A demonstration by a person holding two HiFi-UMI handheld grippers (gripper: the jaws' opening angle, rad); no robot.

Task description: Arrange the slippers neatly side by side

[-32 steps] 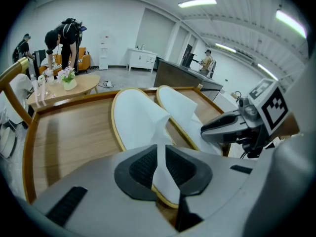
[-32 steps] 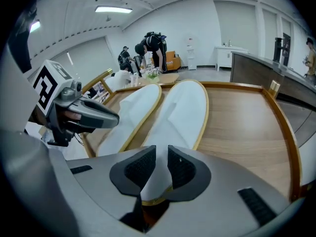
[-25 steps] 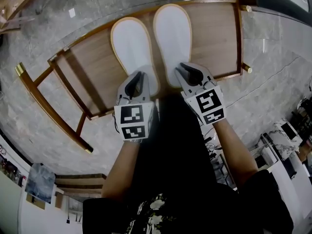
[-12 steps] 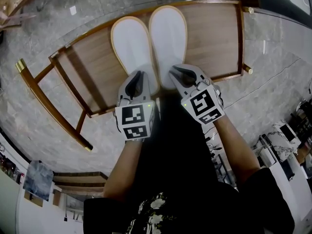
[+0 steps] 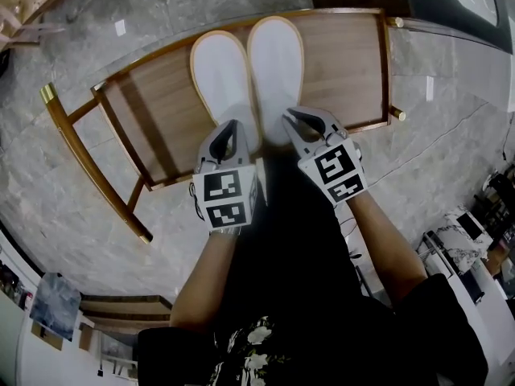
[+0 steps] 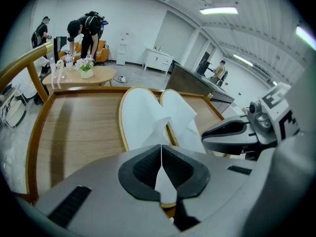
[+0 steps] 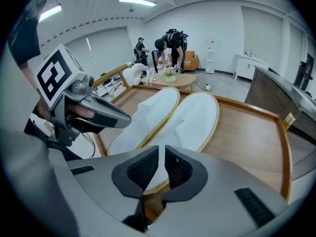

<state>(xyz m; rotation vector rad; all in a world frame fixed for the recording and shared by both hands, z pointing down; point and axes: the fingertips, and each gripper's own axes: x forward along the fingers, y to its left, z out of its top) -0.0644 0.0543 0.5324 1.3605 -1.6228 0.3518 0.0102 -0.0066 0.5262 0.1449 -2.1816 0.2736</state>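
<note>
The left hand-held gripper [image 5: 233,125] clamps the left slipper [image 5: 221,79]; the right hand-held gripper [image 5: 294,117], closing on the right slipper [image 5: 276,63] (shallow bite), could slip and skew it.

A grey marbled floor [image 5: 451,135] surrounds a wooden bench [image 5: 346,55] with a raised golden-brown rim. The left gripper view shows white walls, a strip light [image 6: 218,10] at upper right, a low wooden table [image 6: 81,76] at upper left and a white cabinet [image 6: 158,59] near the top centre.
</note>
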